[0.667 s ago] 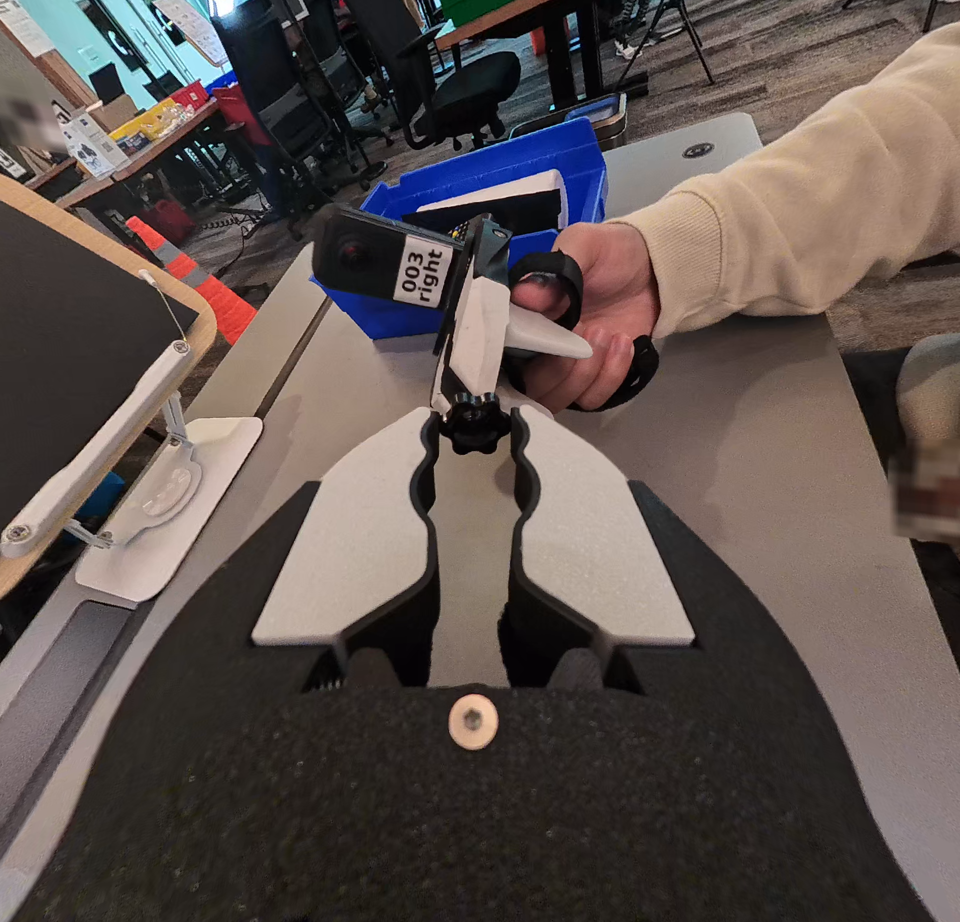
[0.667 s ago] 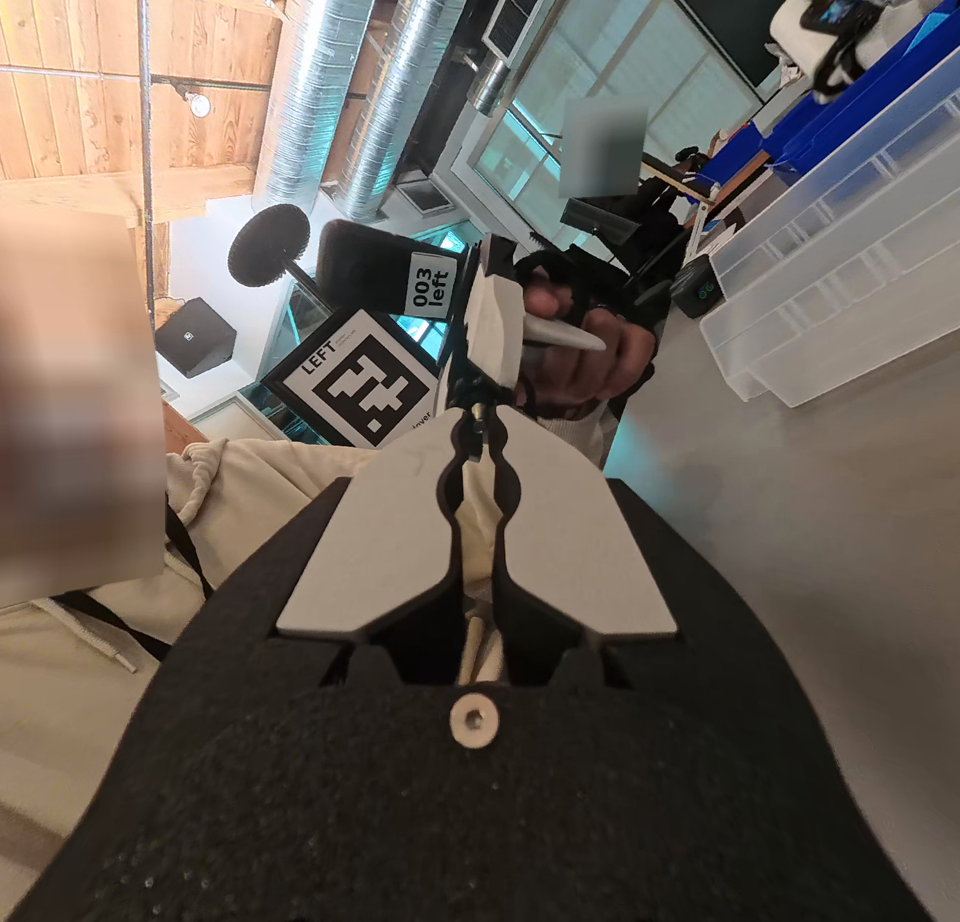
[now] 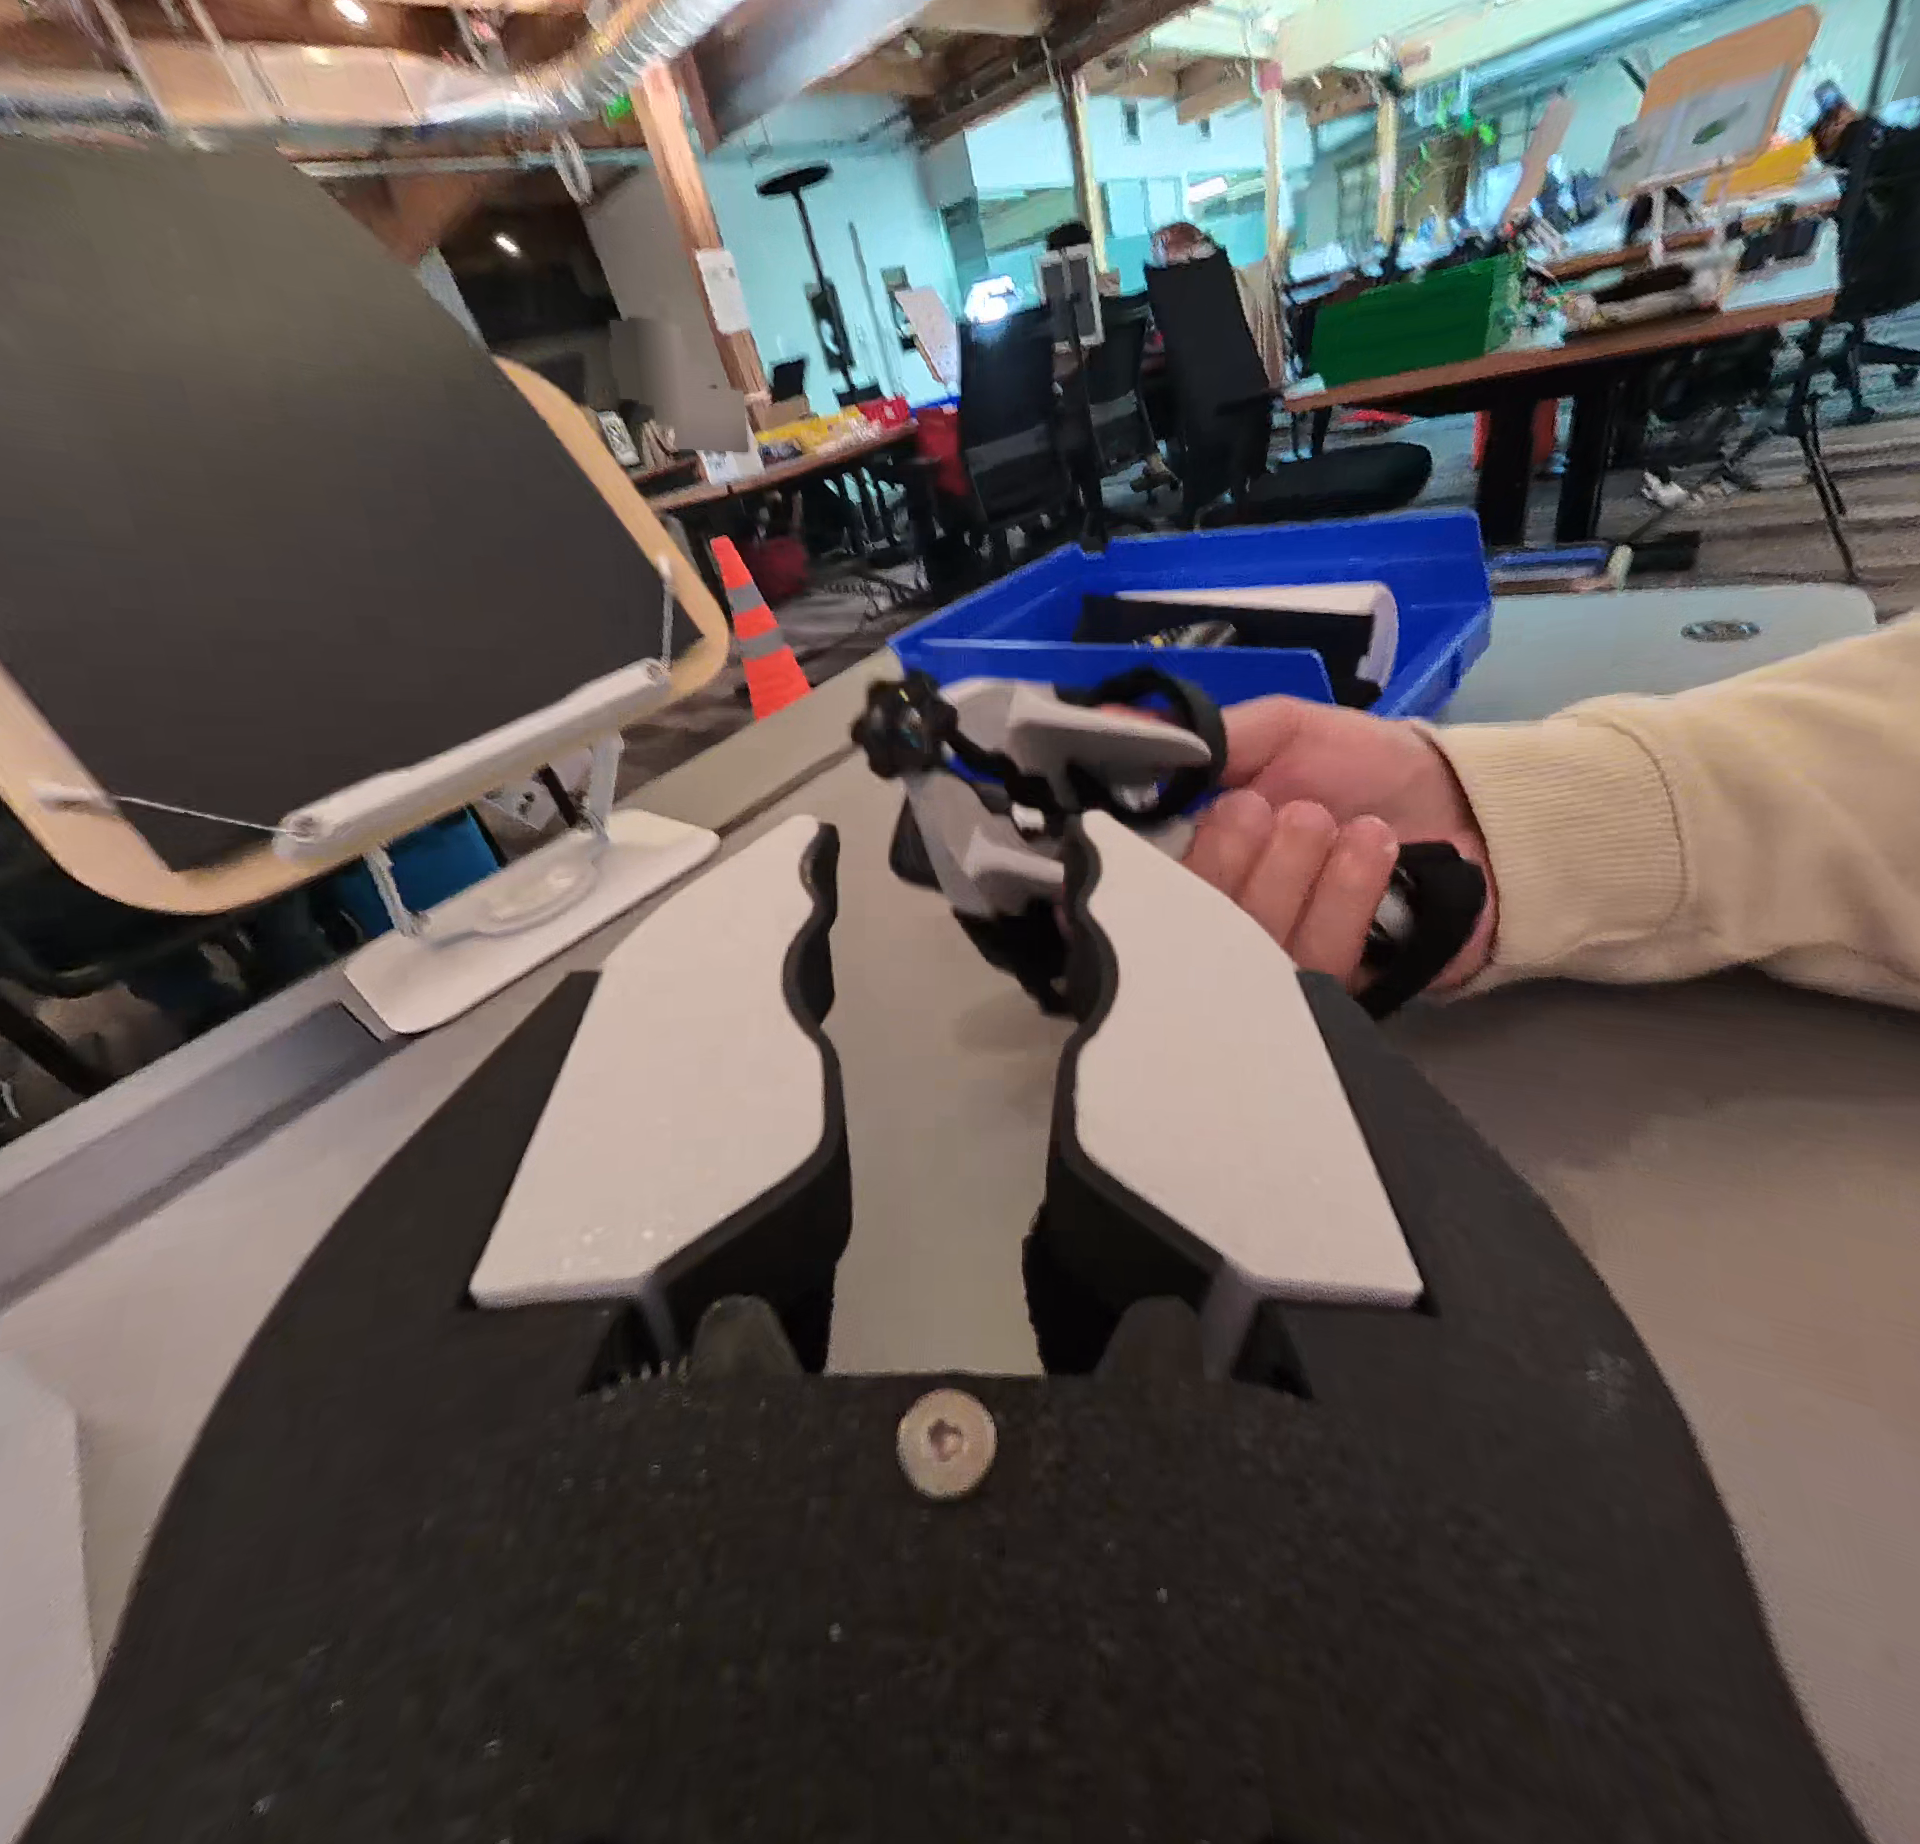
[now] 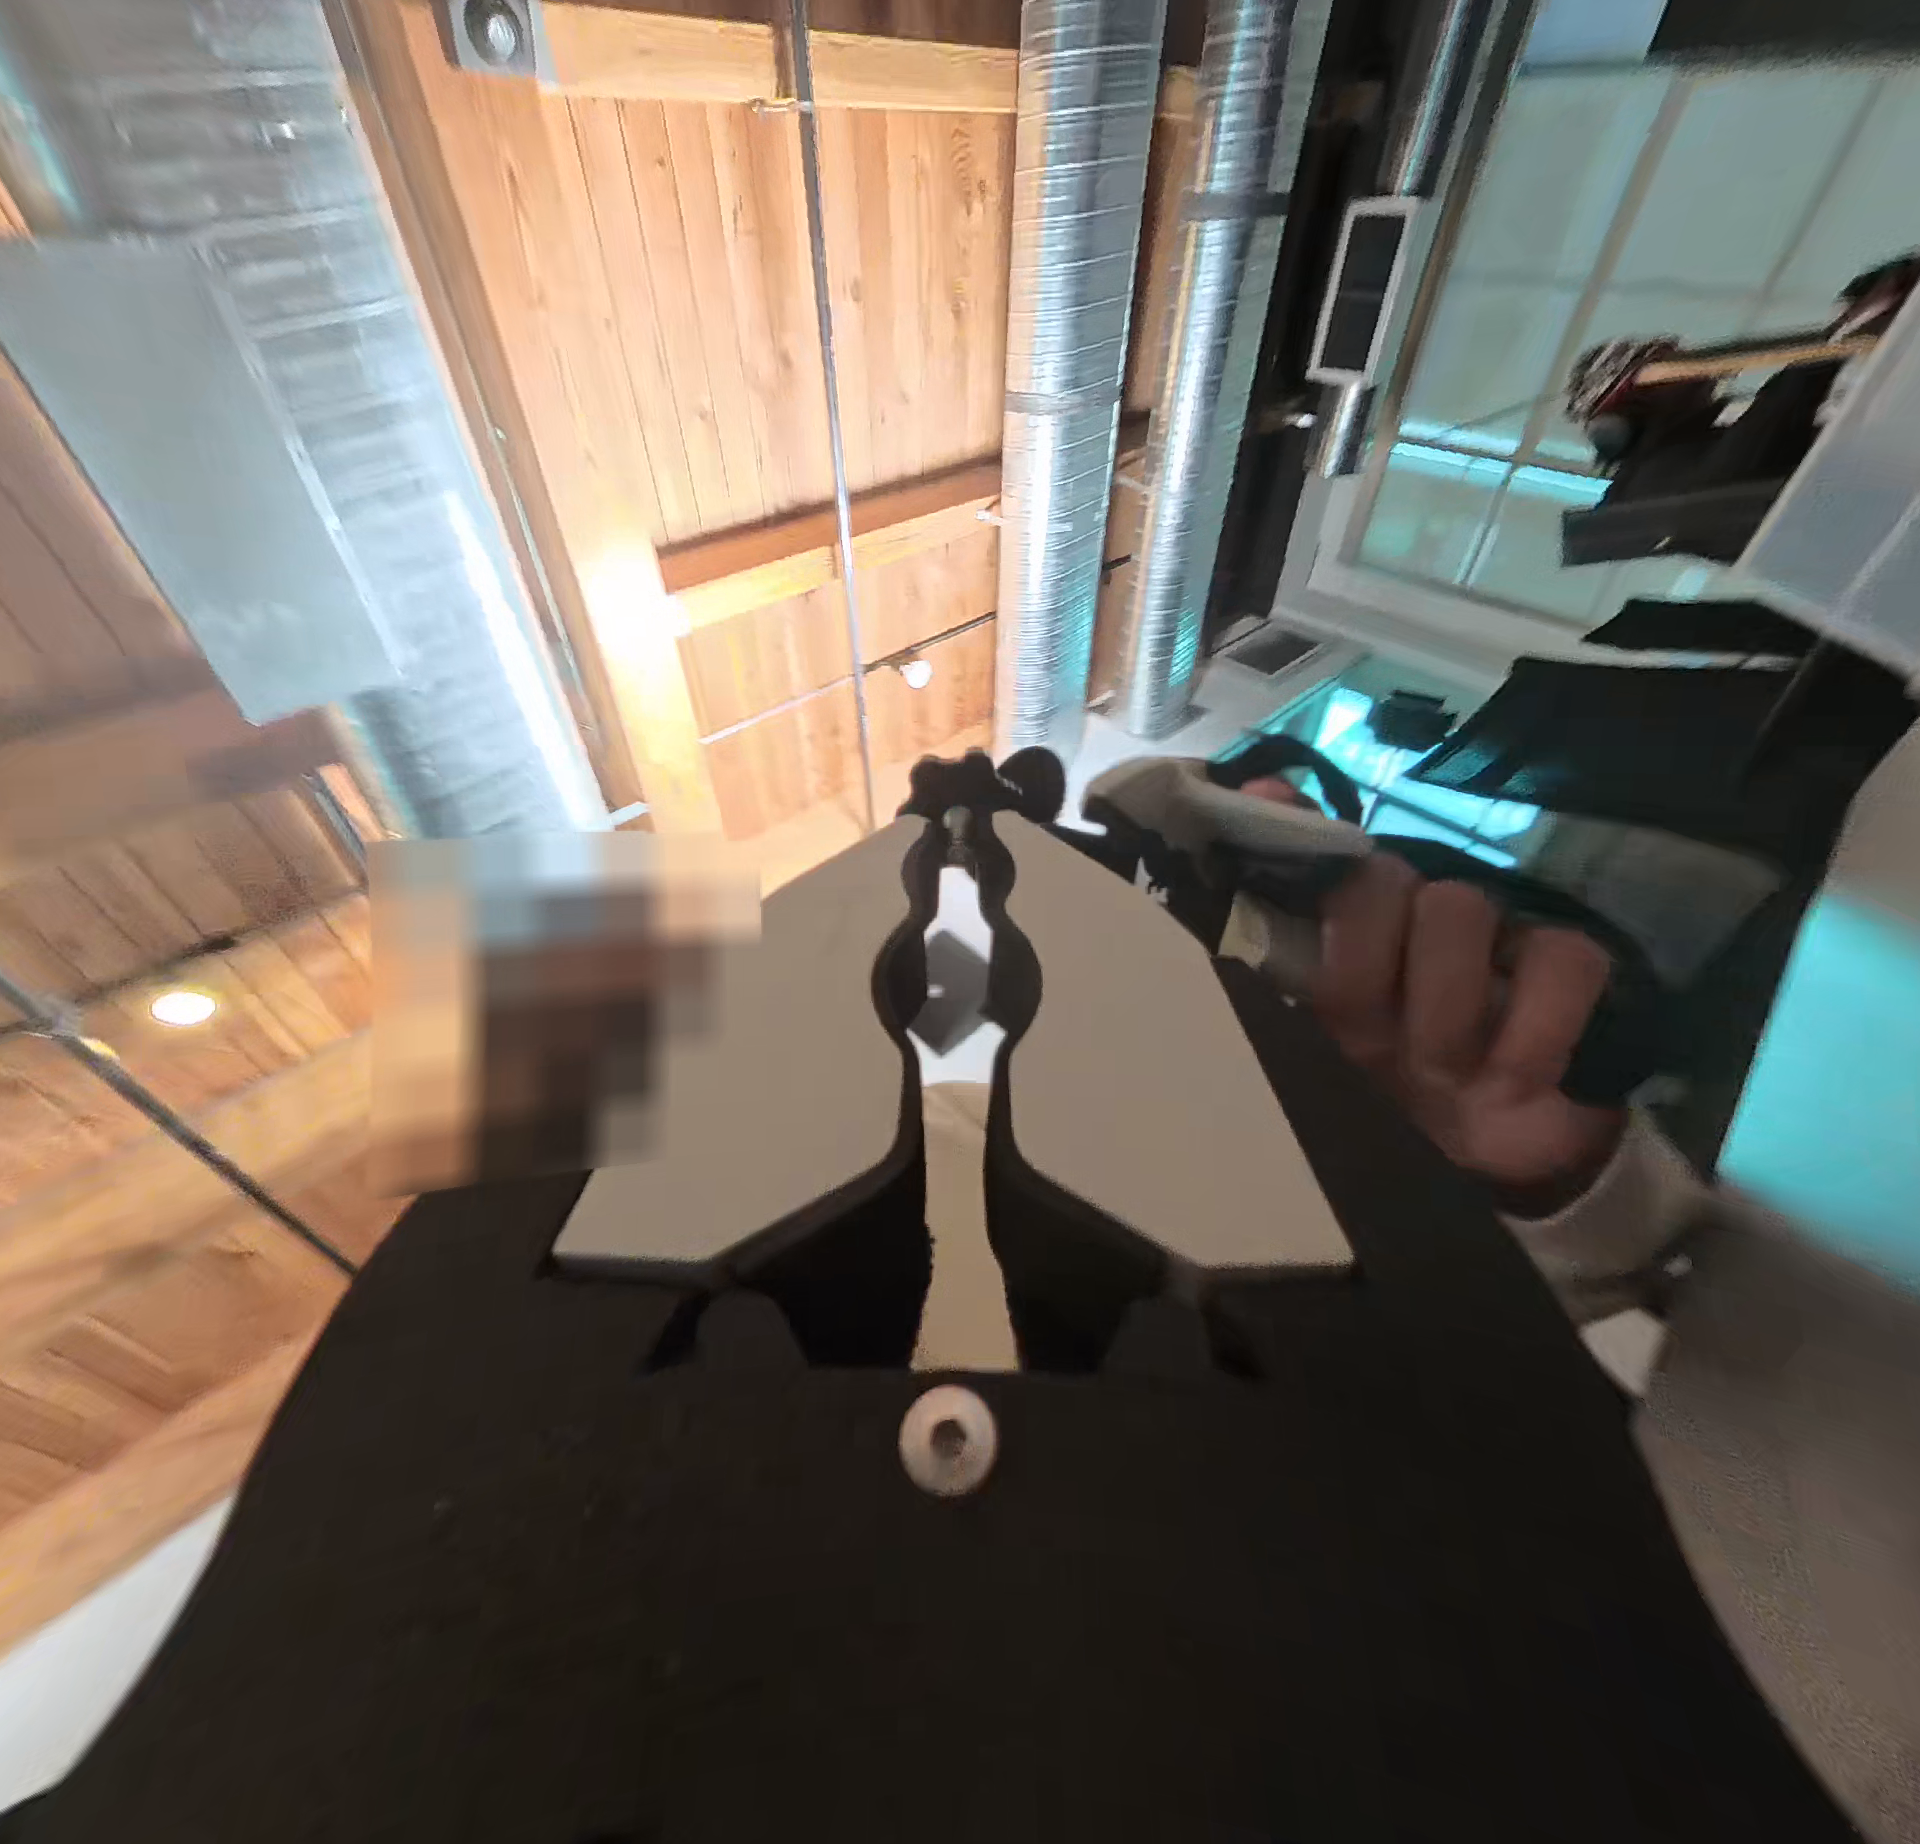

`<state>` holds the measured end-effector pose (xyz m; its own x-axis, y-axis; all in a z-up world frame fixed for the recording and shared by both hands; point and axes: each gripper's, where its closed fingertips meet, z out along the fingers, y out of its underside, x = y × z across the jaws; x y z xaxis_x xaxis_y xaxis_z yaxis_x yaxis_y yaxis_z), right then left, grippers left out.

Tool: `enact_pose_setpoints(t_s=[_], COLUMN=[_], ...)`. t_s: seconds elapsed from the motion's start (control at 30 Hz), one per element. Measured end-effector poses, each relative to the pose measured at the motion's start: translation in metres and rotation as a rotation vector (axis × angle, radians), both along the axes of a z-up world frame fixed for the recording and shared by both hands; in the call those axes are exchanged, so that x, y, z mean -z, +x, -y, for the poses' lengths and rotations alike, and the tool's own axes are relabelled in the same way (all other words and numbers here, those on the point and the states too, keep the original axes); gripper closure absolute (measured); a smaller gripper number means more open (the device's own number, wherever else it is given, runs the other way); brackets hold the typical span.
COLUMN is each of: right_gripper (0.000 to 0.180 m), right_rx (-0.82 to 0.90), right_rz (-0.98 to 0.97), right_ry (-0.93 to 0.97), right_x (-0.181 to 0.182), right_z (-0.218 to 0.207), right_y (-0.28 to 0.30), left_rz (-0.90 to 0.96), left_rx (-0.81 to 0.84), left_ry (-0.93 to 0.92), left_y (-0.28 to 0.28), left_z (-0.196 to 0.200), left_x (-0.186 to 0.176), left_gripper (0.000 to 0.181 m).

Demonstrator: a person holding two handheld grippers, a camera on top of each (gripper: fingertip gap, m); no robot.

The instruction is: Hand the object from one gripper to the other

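Note:
The object is a small black star-shaped knob with a screw stem. In the left wrist view the knob (image 3: 900, 726) sits at the tip of my right gripper (image 3: 935, 755), which a hand in a cream sleeve holds above the grey table (image 3: 1662, 1223). In the right wrist view my right gripper (image 4: 961, 833) is shut on the knob (image 4: 948, 784), with the stem between the fingertips, pointing up toward the ceiling. My left gripper (image 3: 951, 849) is open and empty, just below and in front of the knob. The hand holding it shows in the right wrist view (image 4: 1455, 984).
A blue bin (image 3: 1439, 568) with a white and black item stands behind the grippers. A black board on a white stand (image 3: 312, 547) is at the left table edge. An orange cone (image 3: 764, 641), desks and chairs are beyond the table.
My left gripper has opened and let go of the knob. My right gripper now holds the knob alone and has tilted up and away. The left view has tipped upward.

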<state>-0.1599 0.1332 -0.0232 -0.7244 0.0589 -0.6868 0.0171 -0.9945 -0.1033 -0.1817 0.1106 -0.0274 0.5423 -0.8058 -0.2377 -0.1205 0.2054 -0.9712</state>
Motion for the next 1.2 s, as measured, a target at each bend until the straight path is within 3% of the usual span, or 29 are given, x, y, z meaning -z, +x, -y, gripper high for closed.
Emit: enact_pose_setpoints(t_s=[0.1, 0.23, 0.33, 0.47, 0.63, 0.8, 0.93, 1.07, 1.2], right_gripper=[0.174, 0.174, 0.174, 0.174, 0.173, 0.148, 0.132, 0.123, 0.117], right_rx=[-0.109, -0.198, -0.236, -0.239, -0.179, 0.038, 0.249, 0.277, 0.223], right_rz=[-0.007, -0.041, -0.046, -0.058, -0.013, 0.269, 0.54, 0.84, 0.964], right_ry=[-0.051, -0.048, -0.038, -0.039, 0.03, 0.289, 0.464, 0.541, 0.585], right_x=[0.002, -0.003, -0.003, -0.004, -0.001, 0.018, 0.028, 0.055, 0.071], right_z=[0.014, 0.032, 0.042, 0.042, 0.041, 0.024, 0.0, -0.004, 0.006], right_y=[-0.014, -0.025, -0.031, -0.032, -0.032, -0.028, -0.017, -0.016, -0.025], left_rz=[0.063, 0.071, 0.092, 0.085, 0.076, 0.017, -0.175, -0.328, -0.383], left_rx=[-0.037, 0.038, 0.07, 0.092, 0.098, 0.065, -0.027, -0.093, -0.101], left_ry=[0.017, -0.038, -0.063, -0.039, -0.047, -0.046, 0.016, 0.076, 0.102], left_y=[-0.006, -0.003, -0.001, 0.002, 0.003, 0.001, -0.001, -0.002, 0.002], left_z=[-0.001, 0.003, 0.005, 0.011, 0.01, 0.003, -0.009, -0.017, -0.015], left_x=[-0.012, -0.008, -0.008, -0.008, -0.007, 0.004, 0.029, 0.047, 0.053], left_gripper=[0.144, 0.138, 0.146, 0.156, 0.157, 0.157, 0.157, 0.157, 0.157])
